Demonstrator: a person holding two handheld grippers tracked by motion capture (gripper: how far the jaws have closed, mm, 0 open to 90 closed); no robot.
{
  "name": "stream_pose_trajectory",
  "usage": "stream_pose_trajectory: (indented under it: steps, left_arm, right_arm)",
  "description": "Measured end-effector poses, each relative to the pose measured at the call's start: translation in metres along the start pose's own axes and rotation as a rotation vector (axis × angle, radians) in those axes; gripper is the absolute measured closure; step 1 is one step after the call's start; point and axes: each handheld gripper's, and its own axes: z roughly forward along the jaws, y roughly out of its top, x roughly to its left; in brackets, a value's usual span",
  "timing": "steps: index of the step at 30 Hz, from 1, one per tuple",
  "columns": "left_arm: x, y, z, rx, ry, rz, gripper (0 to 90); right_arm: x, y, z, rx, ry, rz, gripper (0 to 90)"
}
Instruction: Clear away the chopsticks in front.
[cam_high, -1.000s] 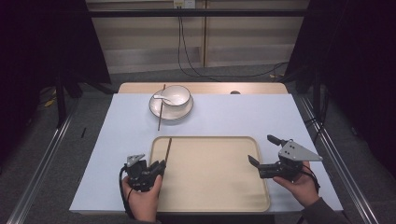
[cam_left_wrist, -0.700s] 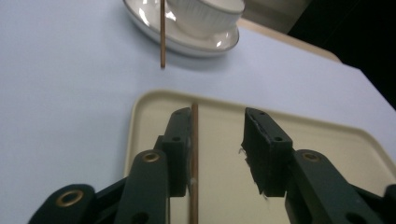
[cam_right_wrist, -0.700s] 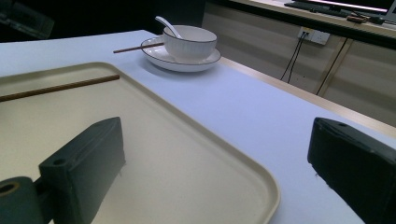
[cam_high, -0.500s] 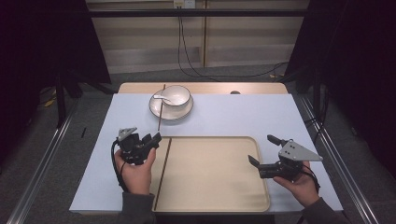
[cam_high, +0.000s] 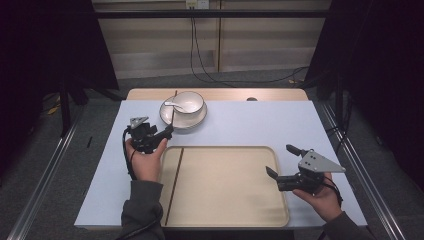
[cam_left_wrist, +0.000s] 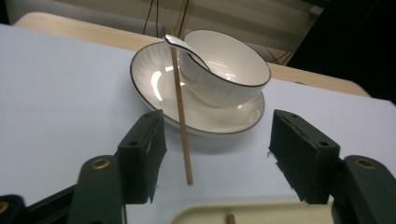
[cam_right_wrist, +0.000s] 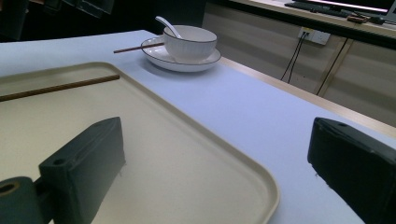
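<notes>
- Reaching for the chopstick (cam_left_wrist: 180, 107) that leans on the plate (cam_left_wrist: 154, 84) looks like the step in hand; its twin, the second chopstick (cam_high: 174, 185), lies along the left side of the tray (cam_high: 235, 220).
- The left gripper (cam_high: 162, 136) has its jaws wide apart, with nothing held, just short of the plate's near rim; in the left gripper view the stick's near end hangs between the jaws, closer to the left one.
- The stick rests on the plate rim, its far end near the spoon (cam_left_wrist: 184, 46) handle that sticks out of the bowl (cam_left_wrist: 224, 70).
- To grip it well, I would shift the gripper a little so the stick sits midway between the jaws, then close on the free near end, clear of the rim.
- Close slowly: a thin round stick can roll out of flat jaws or pivot on the rim.
- Lift up and towards the tray rather than pushing forward, so the far end does not nudge the spoon or bowl.
- The right gripper (cam_high: 280, 179) hovers over the tray's right edge, jaws wide and holding nothing; it can stay clear.
</notes>
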Motion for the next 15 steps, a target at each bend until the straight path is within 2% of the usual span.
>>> stream_pose_trajectory:
  steps: [1, 2, 4, 6, 9, 15]
  left_arm:
    - [0.002, 0.001, 0.005, -0.008, -0.002, 0.027, 29.3]
    - [0.004, 0.003, 0.009, -0.007, 0.001, 0.035, 26.7]
    - [0.007, 0.006, 0.016, -0.009, 0.003, 0.05, 25.8]
    - [0.009, 0.007, 0.025, -0.025, -0.006, 0.088, 22.8]
    - [0.014, 0.007, 0.036, 0.006, 0.001, 0.106, 18.8]
    - [0.026, 0.01, 0.053, 0.024, 0.031, 0.142, 14.2]
  right_arm:
    - [0.0, 0.0, 0.0, -0.002, 0.002, 0.002, 3.6]
    - [0.0, 0.0, 0.0, -0.001, 0.002, 0.003, 3.6]
    - [0.0, 0.0, 0.0, -0.004, 0.001, 0.001, 3.6]
    - [-0.001, 0.0, 0.0, -0.004, 0.002, 0.001, 3.7]
    - [-0.001, 0.0, 0.0, -0.004, 0.001, 0.001, 3.6]
    - [-0.001, 0.0, 0.0, -0.005, 0.002, 0.003, 3.6]
